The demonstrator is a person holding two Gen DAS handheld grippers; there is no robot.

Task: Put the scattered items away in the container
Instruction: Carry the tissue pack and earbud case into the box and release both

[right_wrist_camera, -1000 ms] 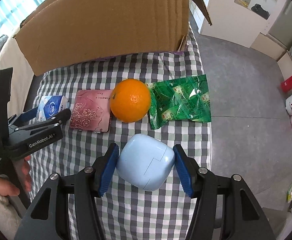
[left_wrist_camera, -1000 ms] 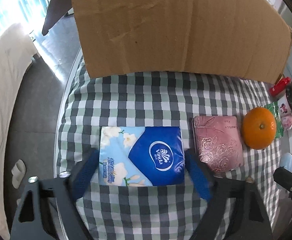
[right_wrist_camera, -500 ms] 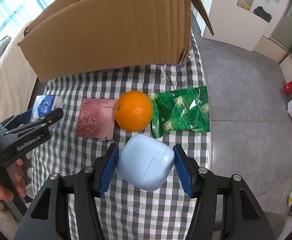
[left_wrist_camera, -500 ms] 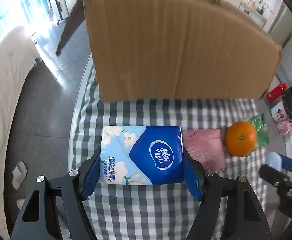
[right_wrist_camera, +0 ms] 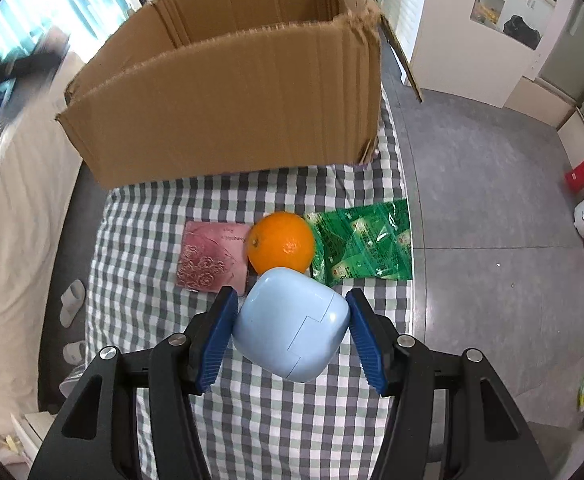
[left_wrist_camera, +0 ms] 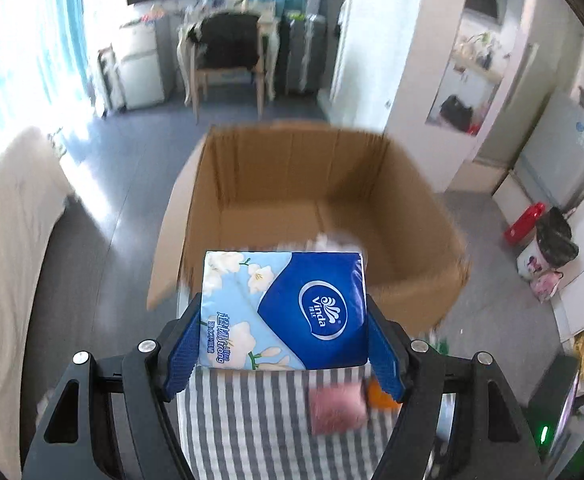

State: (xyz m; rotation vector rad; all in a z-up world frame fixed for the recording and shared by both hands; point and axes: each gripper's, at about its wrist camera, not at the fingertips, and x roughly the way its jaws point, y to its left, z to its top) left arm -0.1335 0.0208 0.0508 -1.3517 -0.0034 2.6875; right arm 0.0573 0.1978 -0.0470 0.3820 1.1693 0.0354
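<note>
Jaws of my left gripper (left_wrist_camera: 284, 344) are clamped on one tissue pack (left_wrist_camera: 284, 310), both blue pads pressed to its short sides; it hangs clear of the tabletop (left_wrist_camera: 252, 420), with the open box (left_wrist_camera: 411, 216) just ahead of and below the jaws. Something pale lies inside the box past the pack, too blurred for me to name. Jaws of my right gripper (right_wrist_camera: 292, 332) squeeze one light-blue case (right_wrist_camera: 292, 324), a pad on each side. Ahead of these jaws I count three loose items on the checked cloth (right_wrist_camera: 152, 240): one orange (right_wrist_camera: 282, 242) straight in front, partly hidden by the case, one pink pouch (right_wrist_camera: 212, 256) ahead to the left, touching the orange, and one green packet (right_wrist_camera: 365, 242) ahead to the right. One box stands beyond them, its near wall facing me.
</note>
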